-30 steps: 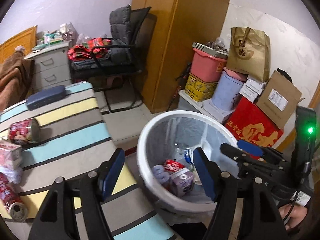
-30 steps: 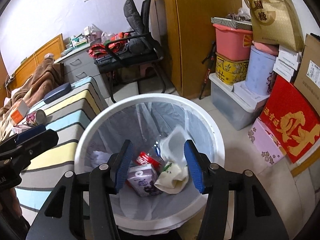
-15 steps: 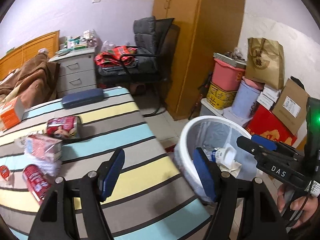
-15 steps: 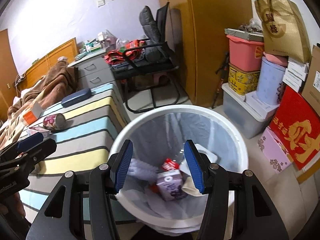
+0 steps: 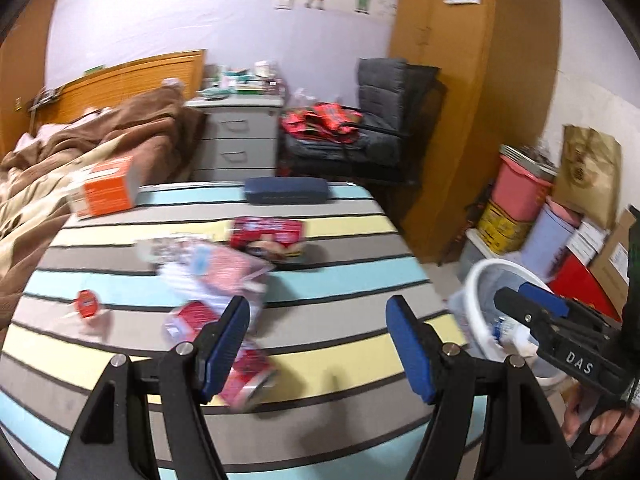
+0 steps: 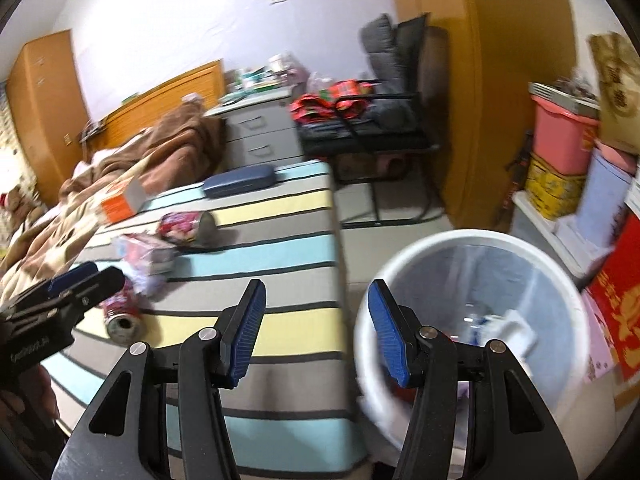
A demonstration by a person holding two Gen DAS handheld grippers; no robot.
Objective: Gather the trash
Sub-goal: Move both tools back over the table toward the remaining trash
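Far to the left a brown blanket (image 5: 100, 140) lies heaped on the bed, and an orange box (image 5: 106, 188) sits at the near edge of it, just touching the striped cloth (image 5: 340, 280) that covers the table. On that cloth the trash is scattered. A small red cap (image 5: 87, 303) lies alone near the left side. Next comes a crumpled pink-and-white wrapper (image 5: 224, 272), blurred, with a red can (image 5: 240, 364) on its side close below it, partly hidden behind the left gripper's (image 5: 318, 346) near finger. Another red can (image 5: 268, 236) lies further back, beside the wrapper, and a dark blue case (image 5: 286, 195) rests at the far edge (not obviously rubbish).

The left gripper hangs over the middle of the cloth with its blue pads apart and nothing between them. The cans and wrapper lie just to its left.

Further right, the right gripper (image 6: 316, 330) straddles the gap between table edge and bin, its jaws likewise parted and empty. From its own camera the left pad sits over the stripes and the right pad over the rim of the white bin (image 6: 560, 280).

The bin stands on the floor just beside the table's right edge, lined with a clear bag, with some white and bluish scraps already lying in the bottom. Beyond it, against the wall, are stacked a pink tub (image 6: 564, 136), a yellow tin and a red box (image 6: 620, 304).
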